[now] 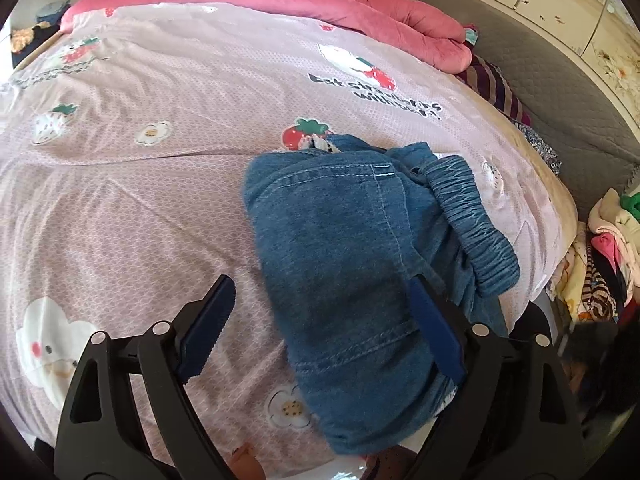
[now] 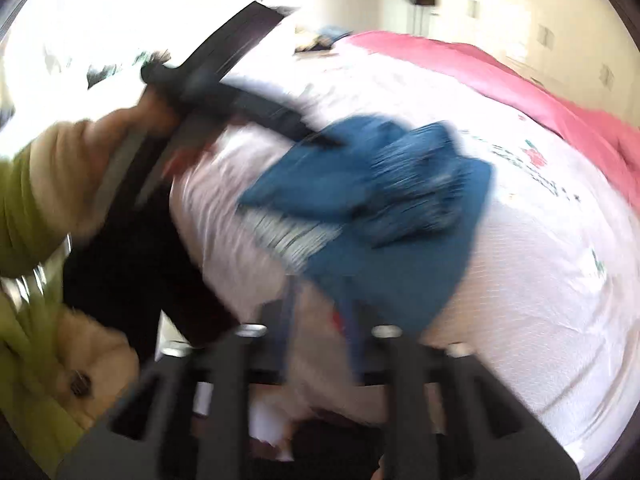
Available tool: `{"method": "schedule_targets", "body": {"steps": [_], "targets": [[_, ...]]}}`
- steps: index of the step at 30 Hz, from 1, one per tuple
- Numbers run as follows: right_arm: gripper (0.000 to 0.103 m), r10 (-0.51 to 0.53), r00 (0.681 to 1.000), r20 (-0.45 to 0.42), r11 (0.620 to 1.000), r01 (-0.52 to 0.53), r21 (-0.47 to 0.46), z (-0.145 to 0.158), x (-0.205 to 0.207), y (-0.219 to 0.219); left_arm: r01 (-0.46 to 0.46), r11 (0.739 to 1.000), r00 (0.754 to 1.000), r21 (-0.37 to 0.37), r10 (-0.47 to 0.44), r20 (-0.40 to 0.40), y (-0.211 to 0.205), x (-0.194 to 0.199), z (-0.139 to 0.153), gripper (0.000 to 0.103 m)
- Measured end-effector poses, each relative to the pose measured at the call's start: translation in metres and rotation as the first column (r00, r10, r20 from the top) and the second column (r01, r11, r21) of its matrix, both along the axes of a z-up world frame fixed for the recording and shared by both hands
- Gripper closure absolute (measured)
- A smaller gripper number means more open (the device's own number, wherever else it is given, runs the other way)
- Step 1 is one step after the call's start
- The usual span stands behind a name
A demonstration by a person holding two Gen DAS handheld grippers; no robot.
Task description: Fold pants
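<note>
The blue denim pants [image 1: 360, 248] are lying folded in a bundle on the pink printed bed cover [image 1: 140, 184]. The left gripper [image 1: 320, 308] is standing wide open above them, gripping nothing. The right gripper [image 2: 320, 320] is blurred, partly open, holding nothing.

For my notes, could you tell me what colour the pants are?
Blue denim pants, clearest in the left wrist view.
</note>
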State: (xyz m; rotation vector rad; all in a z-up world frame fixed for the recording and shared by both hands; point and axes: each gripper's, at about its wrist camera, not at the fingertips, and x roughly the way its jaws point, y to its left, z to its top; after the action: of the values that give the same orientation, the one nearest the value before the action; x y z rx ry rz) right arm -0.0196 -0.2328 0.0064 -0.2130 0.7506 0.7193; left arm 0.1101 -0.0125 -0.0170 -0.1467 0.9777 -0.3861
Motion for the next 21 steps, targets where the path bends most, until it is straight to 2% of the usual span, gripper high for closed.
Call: {"method": "schedule_targets", "body": {"steps": [2,5,8,11,13,14,15,16,18,21], "targets": [[0.056,-0.044,0.999,0.009,0.998,0.044,0.037,0.01,0.011,-0.012,-0.002,1.0,1.0,-0.001,0.002,0.004,0.004,-0.004,0.001,0.019],[0.045,-0.085,0.996,-0.005,0.996,0.085,0.033,0.012,0.03,-0.019,-0.006,1.0,1.0,0.006,0.006,0.003,0.008,-0.007,0.0,0.019],[0.045,-0.022,1.0,0.011,0.999,0.022,-0.024,0.004,0.034,-0.007,-0.006,1.0,1.0,0.005,0.006,-0.004,0.009,-0.007,-0.001,0.019],[0.045,0.06,0.998,0.016,0.994,-0.059,-0.088,-0.009,0.02,0.01,-0.002,1.0,1.0,0.009,0.002,-0.006,0.007,-0.003,-0.001,0.018],[0.046,0.107,0.993,0.057,0.978,-0.094,-0.187,-0.022,0.009,0.025,0.001,1.0,1.0,0.018,-0.001,-0.014,0.004,0.003,-0.003,0.018],[0.055,0.113,0.991,0.065,0.969,-0.096,-0.226,-0.028,0.007,0.03,0.001,1.0,1.0,0.018,-0.001,-0.021,0.003,0.005,-0.005,0.018],[0.085,0.113,0.992,0.06,0.958,-0.093,-0.27,-0.038,0.006,0.036,0.002,1.0,0.999,0.007,-0.002,-0.034,0.002,0.009,-0.008,0.018],[0.096,0.109,0.993,0.041,0.952,-0.092,-0.292,-0.044,0.004,0.039,0.005,1.0,0.999,-0.004,-0.005,-0.049,0.0,0.013,-0.01,0.018],[0.098,0.119,0.993,0.02,0.948,-0.108,-0.299,-0.054,0.005,0.043,0.01,1.0,0.997,-0.013,-0.011,-0.072,-0.005,0.019,-0.016,0.018],[0.098,0.157,0.987,0.031,0.943,-0.141,-0.3,-0.053,-0.004,0.045,0.02,1.0,0.997,0.003,-0.02,-0.078,-0.013,0.024,-0.02,0.018]]}}
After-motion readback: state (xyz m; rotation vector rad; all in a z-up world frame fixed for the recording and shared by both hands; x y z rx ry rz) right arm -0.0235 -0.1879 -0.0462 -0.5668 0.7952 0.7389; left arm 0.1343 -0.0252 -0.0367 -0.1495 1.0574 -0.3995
